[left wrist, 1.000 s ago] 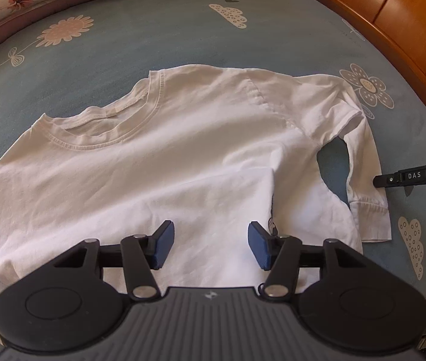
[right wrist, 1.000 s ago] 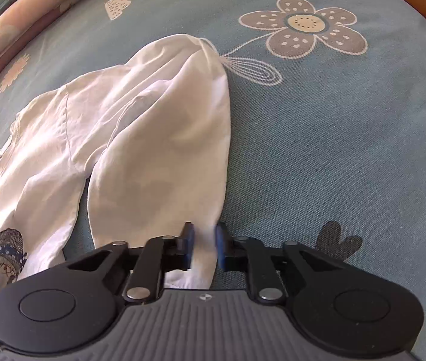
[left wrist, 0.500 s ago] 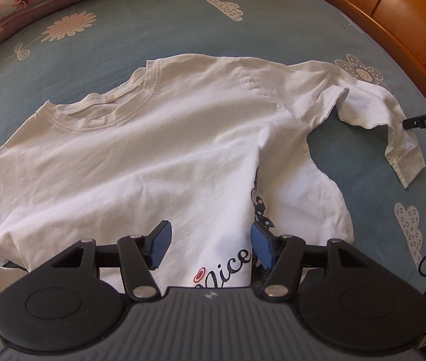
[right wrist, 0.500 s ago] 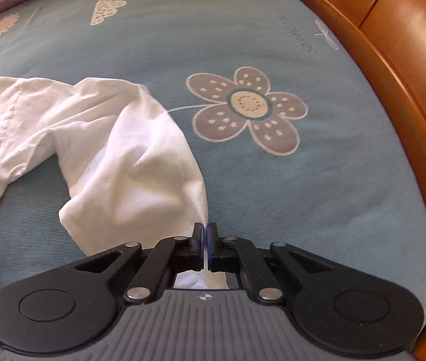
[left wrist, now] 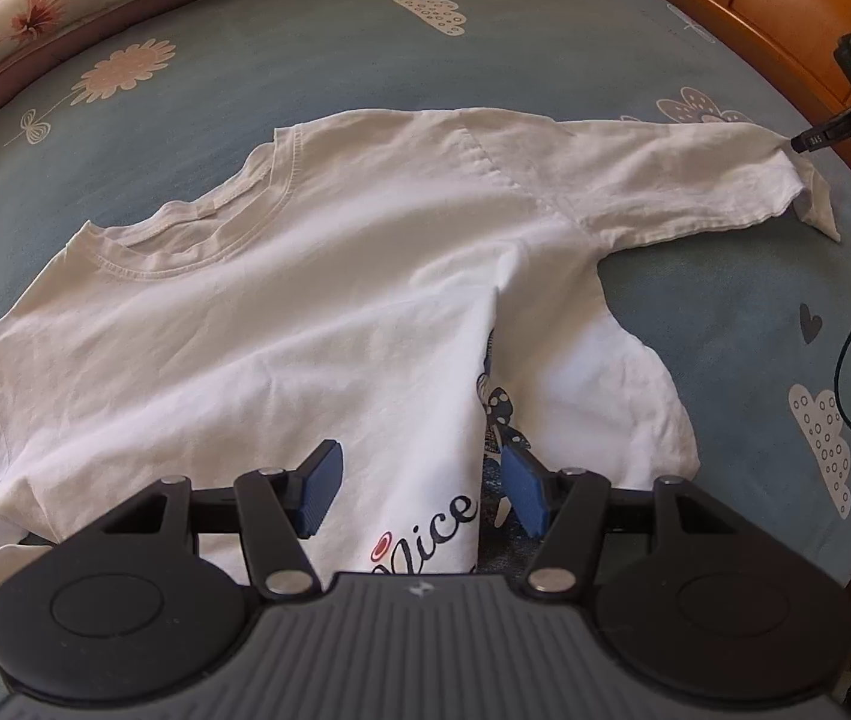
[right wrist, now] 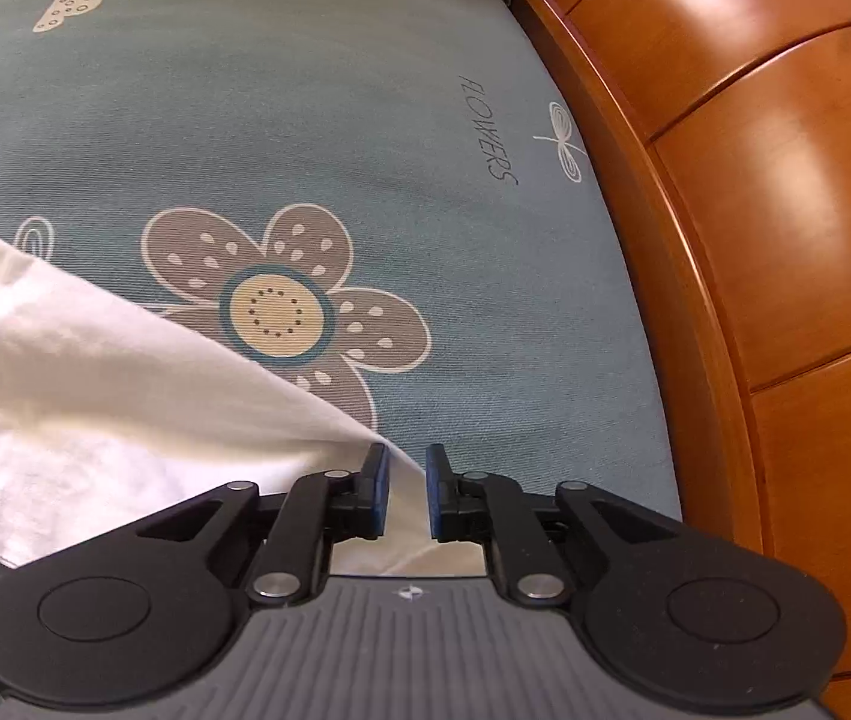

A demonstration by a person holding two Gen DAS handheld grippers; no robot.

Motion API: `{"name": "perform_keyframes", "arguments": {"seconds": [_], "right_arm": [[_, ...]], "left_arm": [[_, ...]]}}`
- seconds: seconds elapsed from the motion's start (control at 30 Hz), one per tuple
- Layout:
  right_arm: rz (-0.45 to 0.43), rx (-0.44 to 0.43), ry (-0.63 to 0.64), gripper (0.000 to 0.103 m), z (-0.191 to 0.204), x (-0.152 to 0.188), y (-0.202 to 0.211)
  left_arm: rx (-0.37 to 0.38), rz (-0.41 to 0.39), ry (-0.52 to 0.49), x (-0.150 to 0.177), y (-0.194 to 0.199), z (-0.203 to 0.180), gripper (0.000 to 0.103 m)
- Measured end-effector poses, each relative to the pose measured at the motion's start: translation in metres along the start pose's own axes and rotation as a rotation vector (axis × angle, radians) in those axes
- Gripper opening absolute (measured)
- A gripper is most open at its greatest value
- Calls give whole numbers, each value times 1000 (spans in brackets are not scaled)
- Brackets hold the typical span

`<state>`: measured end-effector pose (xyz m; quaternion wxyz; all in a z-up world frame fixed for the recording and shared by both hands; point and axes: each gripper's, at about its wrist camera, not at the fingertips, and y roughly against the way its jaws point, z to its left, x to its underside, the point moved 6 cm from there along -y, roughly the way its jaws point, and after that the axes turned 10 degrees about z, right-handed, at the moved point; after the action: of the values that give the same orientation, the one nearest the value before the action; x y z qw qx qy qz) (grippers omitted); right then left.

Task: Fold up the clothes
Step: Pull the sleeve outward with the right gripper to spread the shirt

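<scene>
Blue bedding with flowers, clouds and hearts covers the bed (left wrist: pixel 317 42), and a shiny wooden bed frame (right wrist: pixel 755 192) runs along its far right side. At the far left, a pink flowery pillow (left wrist: pixel 35 12) lies by the edge.

A white T-shirt (left wrist: pixel 257 312) lies spread on the bed with its neck hole pointing away. Part of the shirt is folded over, and a cartoon print with the letters "ice" peeks out near the bottom. The left hand-held gripper (left wrist: pixel 419 489) hangs over the bottom of the shirt. Its blue pads are wide apart and hold nothing.

Further right, the shirt's sleeve (left wrist: pixel 683 180) is stretched out flat toward the wooden frame. The right hand-held gripper (right wrist: pixel 406 492) is at the end of that sleeve. Its fingers have a small gap between them. The white sleeve cloth (right wrist: pixel 125 420) sits in that gap, not squeezed.
</scene>
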<state>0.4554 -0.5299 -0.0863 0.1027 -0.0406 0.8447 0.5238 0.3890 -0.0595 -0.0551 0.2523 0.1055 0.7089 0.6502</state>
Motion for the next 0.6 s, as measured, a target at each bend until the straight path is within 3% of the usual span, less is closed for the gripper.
{"name": "perform_keyframes", "arguments": {"seconds": [0.1, 0.17, 0.37, 0.43, 0.53, 0.6], "right_arm": [[-3, -3, -132, 23, -22, 18, 2], [4, -60, -267, 26, -38, 38, 2], [118, -440, -847, 29, -57, 120, -26], [112, -557, -1023, 30, -56, 136, -36], [71, -640, -1173, 35, -59, 142, -42], [64, -661, -1212, 32, -61, 142, -46]], "left_arm": [[-24, -4, -39, -2, 0, -7, 60], [-25, -12, -56, -4, 0, -12, 61], [8, -17, -22, -14, -6, -20, 61], [20, -15, -16, -17, -7, -23, 63], [21, -18, -20, -22, -8, -26, 65], [21, -19, -25, -26, -10, -29, 65]]}}
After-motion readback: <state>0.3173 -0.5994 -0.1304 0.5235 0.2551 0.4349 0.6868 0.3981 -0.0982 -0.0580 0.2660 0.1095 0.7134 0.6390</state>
